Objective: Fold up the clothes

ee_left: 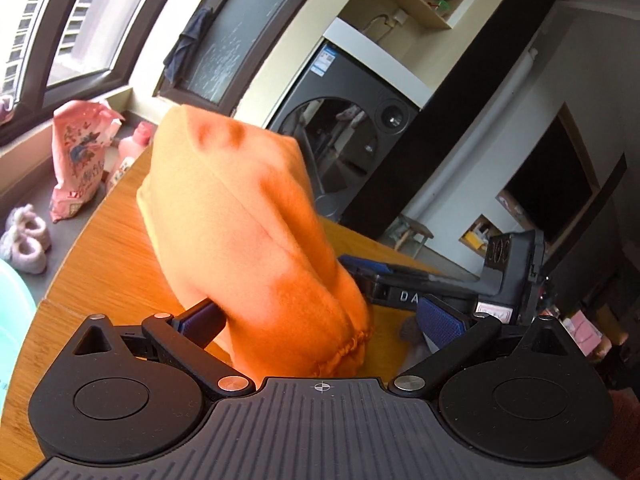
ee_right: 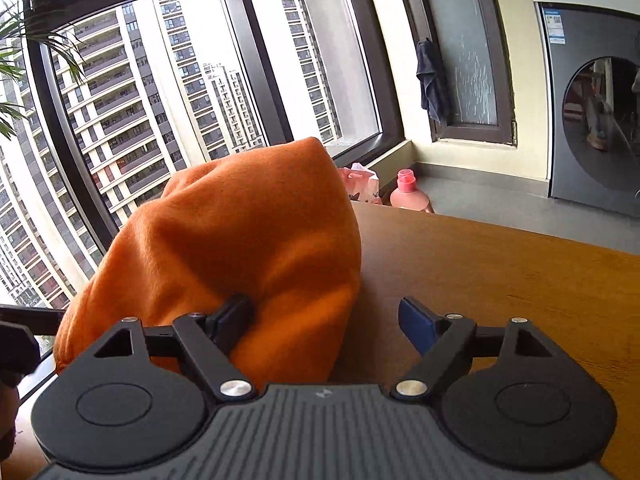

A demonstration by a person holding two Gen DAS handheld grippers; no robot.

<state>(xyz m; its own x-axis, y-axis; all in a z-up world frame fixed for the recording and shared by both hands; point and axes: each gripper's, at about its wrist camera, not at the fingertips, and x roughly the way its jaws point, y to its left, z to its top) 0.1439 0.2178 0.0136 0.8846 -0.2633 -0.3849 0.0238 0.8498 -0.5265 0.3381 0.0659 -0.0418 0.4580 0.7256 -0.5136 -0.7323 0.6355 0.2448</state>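
Your left hand-held gripper (ee_left: 320,320) has its jaws spread wide, and the orange garment (ee_left: 240,216) bulges up between the fingers rather than being pinched; the elastic, gathered hem sits low, close to the gripper body. Your right hand-held gripper (ee_right: 326,322) is spread too — the same orange garment (ee_right: 236,248) lies against and over its left finger, while the right finger stands clear above bare tabletop (ee_right: 500,264). So the cloth is bunched in a mound on the wooden tabletop (ee_left: 104,272), right in front of both tools and held by neither. It looks like you are at the gather-and-grip stage, with no neat fold laid yet. The next move calls for closing each tool on a proper edge — the hem is the obvious one on the left — then drawing the fabric out flat before folding. Mind the black case (ee_left: 436,280) just beyond the cloth.
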